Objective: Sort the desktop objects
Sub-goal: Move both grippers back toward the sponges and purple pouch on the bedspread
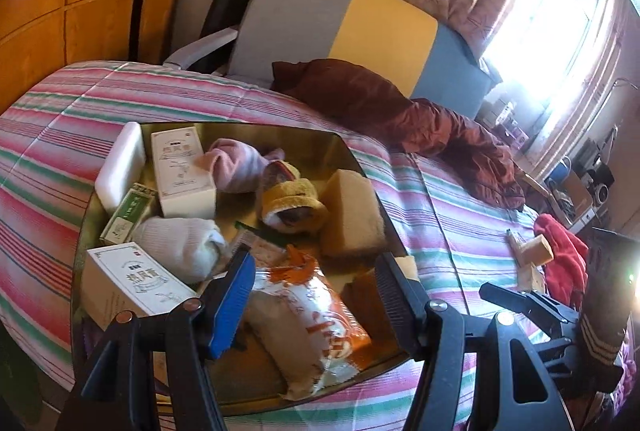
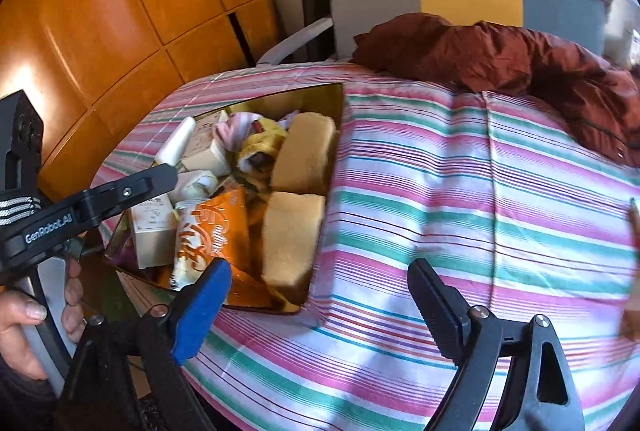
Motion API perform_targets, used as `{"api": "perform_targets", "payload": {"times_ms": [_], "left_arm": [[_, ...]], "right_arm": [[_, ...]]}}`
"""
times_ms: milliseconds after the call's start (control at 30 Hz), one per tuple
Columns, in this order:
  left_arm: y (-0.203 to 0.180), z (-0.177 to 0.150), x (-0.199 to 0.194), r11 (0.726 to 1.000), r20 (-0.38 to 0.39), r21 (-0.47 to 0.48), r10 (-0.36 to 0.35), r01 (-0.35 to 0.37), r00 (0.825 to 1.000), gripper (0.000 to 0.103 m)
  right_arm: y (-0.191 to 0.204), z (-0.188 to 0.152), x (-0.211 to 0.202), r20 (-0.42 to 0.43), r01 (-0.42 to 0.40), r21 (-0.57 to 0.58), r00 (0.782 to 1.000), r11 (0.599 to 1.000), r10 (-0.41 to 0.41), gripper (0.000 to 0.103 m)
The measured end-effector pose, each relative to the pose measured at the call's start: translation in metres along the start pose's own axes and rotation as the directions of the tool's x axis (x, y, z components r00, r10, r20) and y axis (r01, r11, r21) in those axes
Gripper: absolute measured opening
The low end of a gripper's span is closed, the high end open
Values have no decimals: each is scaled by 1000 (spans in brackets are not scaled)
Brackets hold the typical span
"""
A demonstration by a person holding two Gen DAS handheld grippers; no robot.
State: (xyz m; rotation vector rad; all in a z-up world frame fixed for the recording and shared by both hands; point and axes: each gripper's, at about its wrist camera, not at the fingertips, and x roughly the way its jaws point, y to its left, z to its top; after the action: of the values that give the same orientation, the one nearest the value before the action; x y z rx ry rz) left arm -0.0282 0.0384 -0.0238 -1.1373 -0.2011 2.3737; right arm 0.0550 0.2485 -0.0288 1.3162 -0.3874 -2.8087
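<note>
From the left wrist view, the left gripper [image 1: 316,287] hangs spread wide over the gold tray [image 1: 280,135], its jaws either side of an orange snack bag [image 1: 304,311] but gripping nothing. The tray sits on the striped bedspread [image 1: 440,199] and is already crowded: two white boxes [image 1: 184,167] [image 1: 132,283], a green box [image 1: 126,217], a white block [image 1: 120,167], rolled pink socks [image 1: 236,163], a white sock roll [image 1: 184,247], a yellow sock roll [image 1: 288,199] and a tan sponge [image 1: 352,219]. Off to the right on the bed lie a small tan block [image 1: 538,251] and something red [image 1: 568,263]; the small items beside them are too blurred to name.

From the right wrist view, the right gripper [image 2: 324,295] is also spread and empty, over bare bedspread [image 2: 460,171] just beside the tray [image 2: 320,95]. Two tan sponges [image 2: 304,151] [image 2: 290,235] line the tray's near wall beside the snack bag [image 2: 212,231]. A hand [image 2: 24,331] holds the left gripper's handle at the lower left.

I'd judge most of the gathering done, with a few strays left. The next move seems to call for the right gripper to swing toward them and close on one squarely.
</note>
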Motion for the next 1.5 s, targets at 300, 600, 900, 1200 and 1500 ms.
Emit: {"api": "perform_targets", "payload": {"times_ms": [300, 600, 900, 1200, 1500], "left_arm": [[-34, 2, -1, 992, 7, 121, 20, -21, 1000, 63], [-91, 2, 2, 947, 43, 318, 42, -54, 998, 63], [-141, -6, 14, 894, 26, 448, 10, -21, 1000, 63], [-180, -14, 31, 849, -18, 527, -21, 27, 1000, 63], [-218, -29, 53, 805, -88, 586, -53, 95, 995, 63]], "right_arm": [[-46, -14, -23, -2, 95, 79, 995, 992, -95, 90], [-92, -26, -51, -12, 216, 129, 976, 968, -216, 91], [-141, -33, -87, -10, 316, 195, 947, 928, -320, 92], [-186, -44, -120, -8, 390, 271, 915, 880, -403, 92], [-236, -59, -148, -45, 453, 371, 881, 811, -471, 92]]}}
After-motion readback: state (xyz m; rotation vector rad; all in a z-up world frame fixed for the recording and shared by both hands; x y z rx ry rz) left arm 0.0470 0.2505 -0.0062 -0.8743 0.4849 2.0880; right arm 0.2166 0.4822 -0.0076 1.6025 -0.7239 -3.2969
